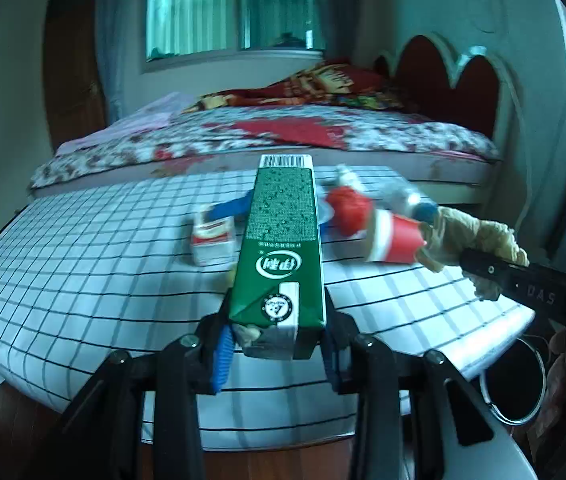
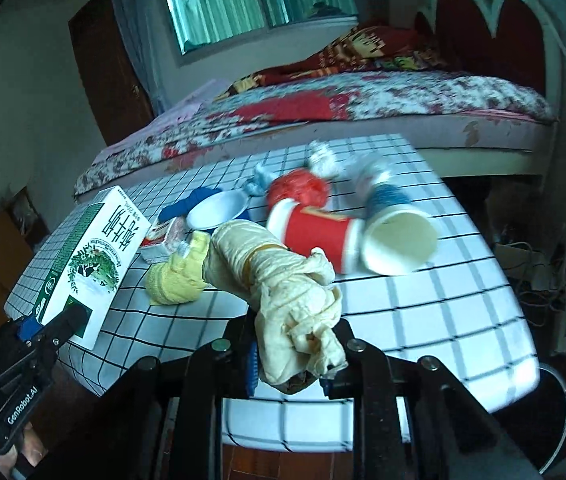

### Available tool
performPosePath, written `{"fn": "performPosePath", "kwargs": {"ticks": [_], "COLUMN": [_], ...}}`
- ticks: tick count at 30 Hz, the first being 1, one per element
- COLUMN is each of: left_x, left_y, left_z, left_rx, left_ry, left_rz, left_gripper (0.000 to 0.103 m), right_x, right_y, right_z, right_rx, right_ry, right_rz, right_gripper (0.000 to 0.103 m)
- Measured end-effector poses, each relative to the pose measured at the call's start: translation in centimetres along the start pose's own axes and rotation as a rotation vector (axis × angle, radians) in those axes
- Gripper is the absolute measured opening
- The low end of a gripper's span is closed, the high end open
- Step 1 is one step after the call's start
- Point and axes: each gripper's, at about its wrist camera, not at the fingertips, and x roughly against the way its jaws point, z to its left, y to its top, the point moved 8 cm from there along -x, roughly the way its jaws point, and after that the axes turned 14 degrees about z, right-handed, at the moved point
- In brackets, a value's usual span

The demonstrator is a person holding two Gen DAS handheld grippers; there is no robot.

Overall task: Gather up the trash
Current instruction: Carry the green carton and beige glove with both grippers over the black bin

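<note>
Nearest, left gripper [image 1: 279, 332] clamped on green milk carton [image 1: 283, 248], held lengthwise above the checked tablecloth [image 1: 83, 280]; right gripper [image 2: 295, 364] clenched on beige crumpled glove [image 2: 283, 288], likewise lifted. Beyond, on the cloth: yellow wad [image 2: 175, 280], red paper cup [image 2: 315, 236] on its side, white paper cup [image 2: 399, 240] beside it, white bowl [image 2: 215, 210], red crumpled ball [image 2: 303, 188]. Farthest, bed [image 2: 363, 100].

Dim teal cast, window [image 1: 235, 8] backlight, fisheye vignette.
</note>
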Motion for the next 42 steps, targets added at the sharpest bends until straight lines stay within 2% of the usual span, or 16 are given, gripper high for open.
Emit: {"fn": "performPosePath", "kwargs": {"ticks": [13, 27, 34, 42], "left_x": [2.2, 1.8, -0.1, -3.5], "left_y": [-1.5, -7.1, -10.2, -13.1], "left_z": [-10.7, -24.8, -30.3, -34.1], "left_rx": [-0.182, -0.433, -0.504, -0.532], "left_ry": [-0.160, -0.382, -0.443, -0.442], "left_rz": [-0.017, 0.090, 0.198, 0.315], "left_gripper": [0.038, 0.038, 0.038, 0.038], "right_x": [7.1, 13.2, 13.6, 9.8], "right_y": [-4.0, -12.0, -15.6, -18.4], "right_z": [-9.2, -23.0, -27.5, -31.1], "right_rx": [-0.132, -0.287, -0.343, -0.318], "right_ry": [-0.104, -0.287, -0.323, -0.298], "right_rz": [-0.055, -0.038, 0.014, 0.112], "right_gripper": [0.024, 0.024, 0.025, 0.025]}}
